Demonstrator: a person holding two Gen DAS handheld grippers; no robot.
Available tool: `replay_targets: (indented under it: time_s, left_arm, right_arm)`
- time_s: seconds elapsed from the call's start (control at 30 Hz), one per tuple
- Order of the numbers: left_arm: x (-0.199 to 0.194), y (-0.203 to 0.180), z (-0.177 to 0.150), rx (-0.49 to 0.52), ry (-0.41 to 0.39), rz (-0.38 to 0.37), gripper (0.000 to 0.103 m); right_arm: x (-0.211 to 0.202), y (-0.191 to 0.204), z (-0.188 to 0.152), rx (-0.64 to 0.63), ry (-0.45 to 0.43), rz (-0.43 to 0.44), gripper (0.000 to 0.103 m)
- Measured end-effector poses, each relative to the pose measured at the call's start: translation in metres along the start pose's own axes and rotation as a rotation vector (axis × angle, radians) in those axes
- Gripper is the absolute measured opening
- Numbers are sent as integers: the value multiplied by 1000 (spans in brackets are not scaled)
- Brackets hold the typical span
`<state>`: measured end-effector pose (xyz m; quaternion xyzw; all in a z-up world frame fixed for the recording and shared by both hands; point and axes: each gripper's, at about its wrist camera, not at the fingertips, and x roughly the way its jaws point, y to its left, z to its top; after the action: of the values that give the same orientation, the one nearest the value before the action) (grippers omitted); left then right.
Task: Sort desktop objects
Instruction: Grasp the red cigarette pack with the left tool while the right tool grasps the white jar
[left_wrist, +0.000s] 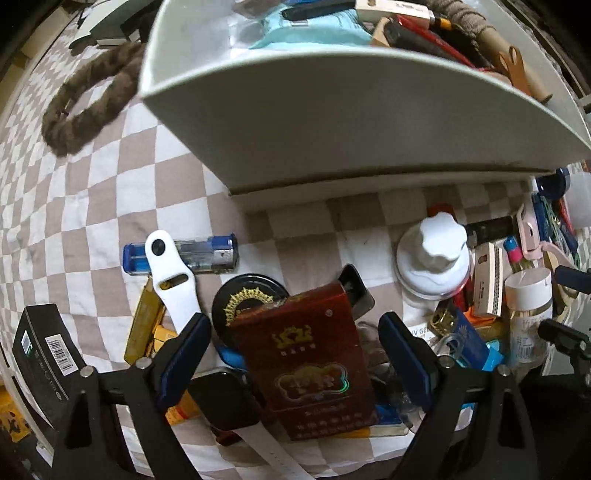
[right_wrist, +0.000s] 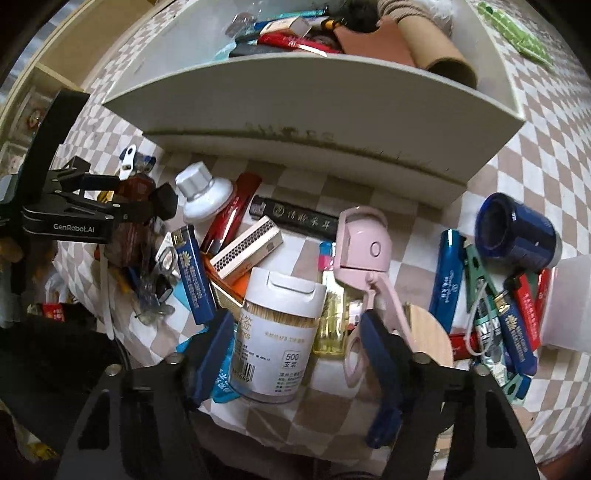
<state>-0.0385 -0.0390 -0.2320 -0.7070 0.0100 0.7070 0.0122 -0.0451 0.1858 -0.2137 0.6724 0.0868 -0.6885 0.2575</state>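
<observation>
Left wrist view
- Jaws: the left gripper (left_wrist: 295, 354) is seen spread wide, nothing clamped; a dark red cigarette box (left_wrist: 306, 362) lies between the fingers without either pad clearly touching it.
- Box axis: its long side runs away from the camera, roughly along the fingers, so it is straddled across its narrow width.
- Destination: the grey bin (left_wrist: 332, 122) stands straight ahead past the clutter, already holding items.
- Nearby: a white watch strap (left_wrist: 170, 280) and a round black tin (left_wrist: 251, 306) lie just beside the box, to its left.
- Hidden: the box's underside and what it rests on cannot be made out; the bin's contents are cut off at the top.

Right wrist view
- Jaws: the right gripper (right_wrist: 295, 350) is also held apart, gripping nothing; a toothpick jar (right_wrist: 277, 332) sits between the fingers.
- Jar axis: judged to lean away, cap farthest from the camera; contact with the pads cannot be told.
- Crowding: a pink eyelash curler (right_wrist: 365, 258) lies against the right finger's side.
- Nearer hand: the jar is nearer the right gripper, the red box nearer the left.
- Hidden: the jar's base is covered by the fingers.
</observation>
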Motion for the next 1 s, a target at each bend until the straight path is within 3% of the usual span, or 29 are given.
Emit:
replay_targets:
  time_s: [0.07,0.77,0.9,1.0]
  left_arm:
    - [2,-2,-2,21,2,14,84]
    - [13,21,-17,52,25,24,84]
    - [13,26,-18,54,20,30,83]
    - [11,33,-20,56,10,32,66]
  right_arm:
    - [3,2,1,-4,8,5,58]
    - [29,23,5,-34,106,-26,55]
    - [27,24,5,-23,111,3,54]
    - [21,25,6,-18,88,11,54]
